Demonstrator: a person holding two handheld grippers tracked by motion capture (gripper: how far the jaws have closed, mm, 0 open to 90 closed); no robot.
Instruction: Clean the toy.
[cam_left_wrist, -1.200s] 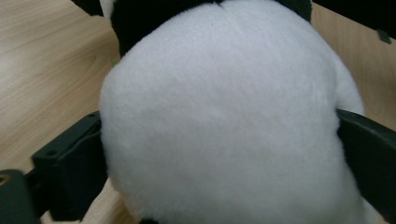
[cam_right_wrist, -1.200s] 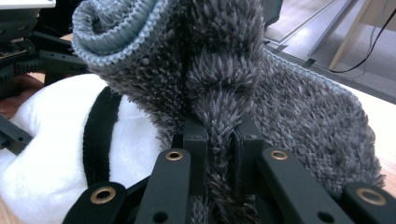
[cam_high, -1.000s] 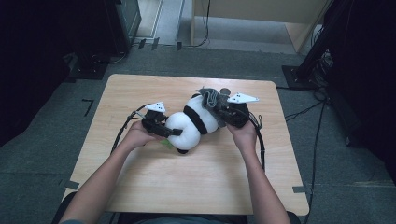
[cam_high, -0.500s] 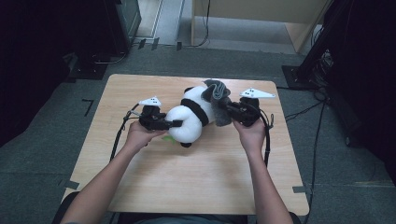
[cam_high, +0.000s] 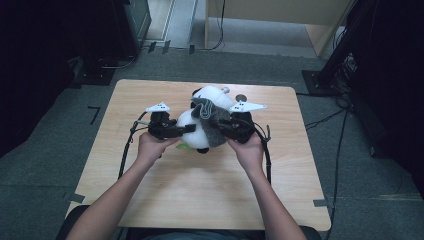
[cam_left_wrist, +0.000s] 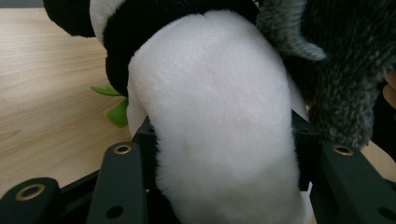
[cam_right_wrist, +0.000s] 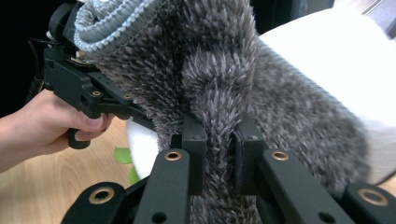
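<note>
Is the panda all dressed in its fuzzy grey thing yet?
Not yet. Both grips are set: the left gripper squeezes the plush panda by its white body, and the right gripper pinches a fold of the furry grey garment. The garment is only draped over the panda's side, bunched up. Pulling it fully on and smoothing it looks left.

Lab: bare table (cam_high: 165, 190), cables (cam_high: 327, 117), rig stands (cam_high: 327, 75).
</note>
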